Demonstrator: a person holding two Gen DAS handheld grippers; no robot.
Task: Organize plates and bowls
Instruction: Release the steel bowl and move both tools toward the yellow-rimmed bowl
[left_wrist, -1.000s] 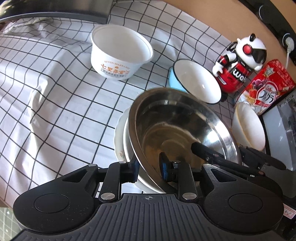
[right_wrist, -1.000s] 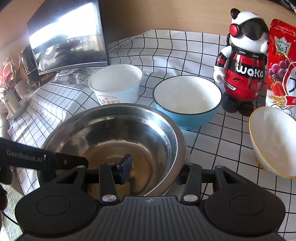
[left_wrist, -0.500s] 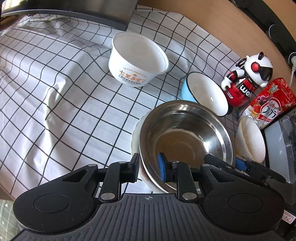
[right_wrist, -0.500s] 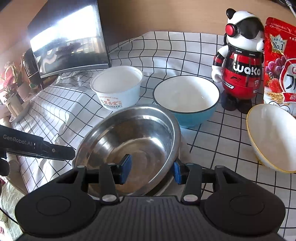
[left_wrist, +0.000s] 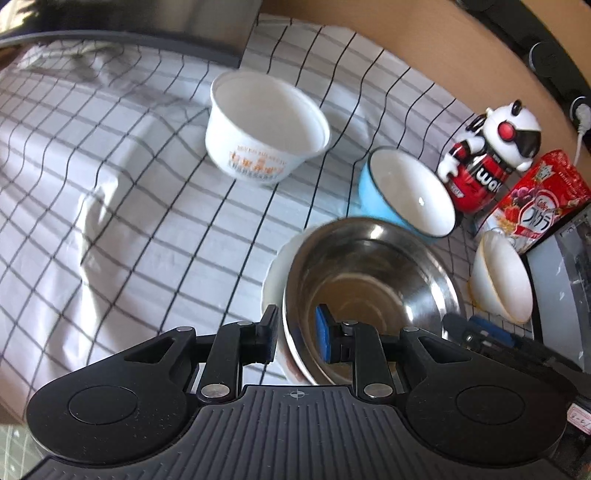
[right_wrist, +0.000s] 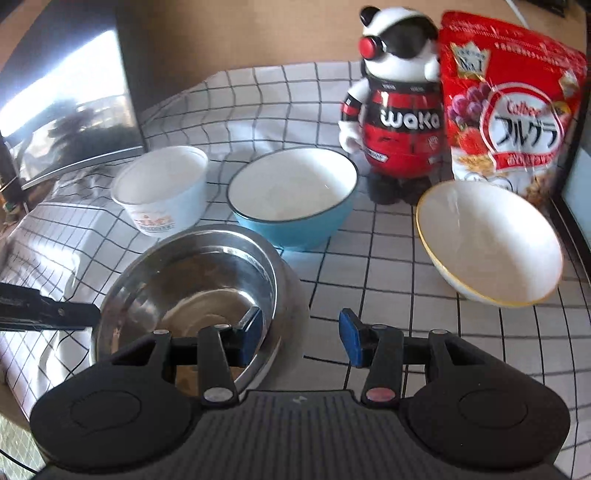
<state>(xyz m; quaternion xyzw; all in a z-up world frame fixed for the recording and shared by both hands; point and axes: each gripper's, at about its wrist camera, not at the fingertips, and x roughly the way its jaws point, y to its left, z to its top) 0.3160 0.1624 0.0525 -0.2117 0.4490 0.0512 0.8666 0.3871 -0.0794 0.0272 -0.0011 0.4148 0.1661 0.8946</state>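
1. Your left claw (left_wrist: 295, 334) straddles the near rim of the steel bowl (left_wrist: 369, 280): one finger outside the wall, the blue-padded finger inside, with a visible gap on each side of the rim, so it reads as released rather than clamped.
2. Your right claw (right_wrist: 301, 334) is spread wide; its left finger reaches over the steel bowl's (right_wrist: 192, 291) right rim, while its right finger hangs over the checked cloth, gripping nothing.
3. That steel bowl sits nested on a white plate (left_wrist: 275, 273), whose edge shows at the bowl's left side in your left wrist view.
4. Both rest on the tabletop (right_wrist: 388, 258), which is covered with a white cloth with black grid lines.
5. Just to the right, a white bowl with a yellow rim (right_wrist: 491, 240) stands apart from the stack, tilted toward the camera.
6. Just beyond the steel bowl stands a blue bowl (right_wrist: 295, 201) with a white inside, close to it.
7. Left of the blue bowl sits a white paper tub (right_wrist: 164, 188) with orange print, upright.
8. Farther back, a panda figure (right_wrist: 399, 122) in red stands behind the blue bowl, beside a red cereal bag (right_wrist: 509, 110).
9. Farthest left, a dark monitor (right_wrist: 66, 110) stands on the cloth.
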